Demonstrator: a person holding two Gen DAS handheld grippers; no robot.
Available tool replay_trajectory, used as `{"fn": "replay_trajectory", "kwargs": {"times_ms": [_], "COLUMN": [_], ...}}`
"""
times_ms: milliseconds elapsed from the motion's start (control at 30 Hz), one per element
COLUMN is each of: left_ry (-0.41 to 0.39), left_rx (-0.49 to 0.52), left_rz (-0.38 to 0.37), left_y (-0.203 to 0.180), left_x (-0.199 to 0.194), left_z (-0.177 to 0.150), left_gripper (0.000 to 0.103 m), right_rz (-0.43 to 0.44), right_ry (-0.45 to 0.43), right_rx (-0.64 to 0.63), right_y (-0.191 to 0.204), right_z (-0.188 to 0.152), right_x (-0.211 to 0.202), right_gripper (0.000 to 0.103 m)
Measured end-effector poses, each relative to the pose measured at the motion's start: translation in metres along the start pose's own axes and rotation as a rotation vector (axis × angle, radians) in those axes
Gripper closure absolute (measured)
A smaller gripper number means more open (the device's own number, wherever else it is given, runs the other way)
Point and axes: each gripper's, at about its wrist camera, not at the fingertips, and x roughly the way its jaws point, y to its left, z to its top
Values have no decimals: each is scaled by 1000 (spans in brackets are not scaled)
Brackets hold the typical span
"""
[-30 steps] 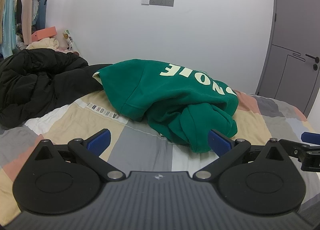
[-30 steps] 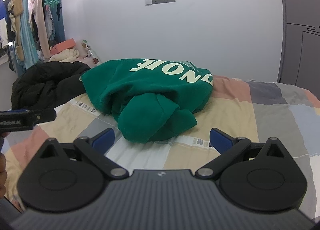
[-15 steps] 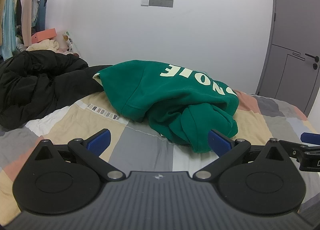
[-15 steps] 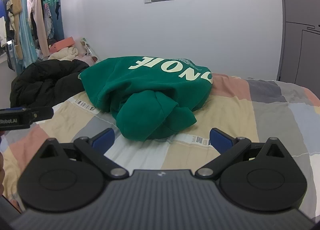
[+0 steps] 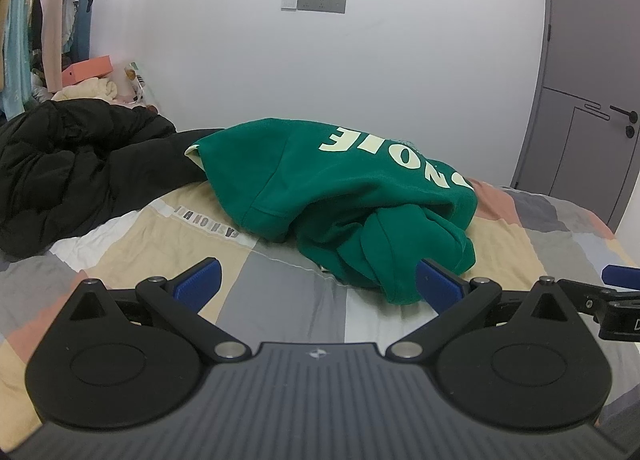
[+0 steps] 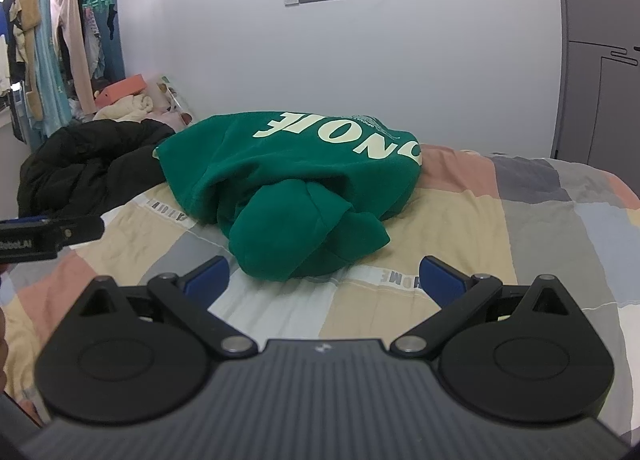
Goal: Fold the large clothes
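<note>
Green sweatshirt (image 5: 320,188) is bunched on the bed (image 6: 520,228), looks soft and floppy. Both the left gripper (image 5: 316,280) and right gripper (image 6: 322,274) are spread wide, empty. I'd grab the hem.

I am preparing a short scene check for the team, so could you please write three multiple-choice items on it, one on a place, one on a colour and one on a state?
1. What lies beside the green sweatshirt, toward the clothes rack?
A. black jacket
B. red pillow
C. laptop

2. What colour is its lettering?
A. black
B. pale cream
C. orange

3. How does the right claw stand?
A. shut on cloth
B. open, empty
C. holding a hanger

Key: 1 A, the black jacket adjoins it; 2 B, pale letters on green; 3 B, fingers spread, nothing between.
</note>
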Motion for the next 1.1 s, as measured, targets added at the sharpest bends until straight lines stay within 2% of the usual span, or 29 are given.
{"fn": "replay_trajectory", "kwargs": {"times_ms": [733, 967, 1100], "left_ry": [6, 1, -38], "left_rx": [9, -6, -62], "left_rz": [-6, -30, -20], "left_y": [3, 5, 14], "left_x": [8, 25, 40], "left_z": [2, 24, 47], "left_gripper": [0, 0, 0], "right_rz": [-17, -34, -34], "right_ry": [9, -3, 14], "right_rx": [25, -1, 10], "right_y": [0, 3, 2], "right_z": [3, 27, 52], "right_x": [5, 20, 34], "right_gripper": [0, 0, 0]}}
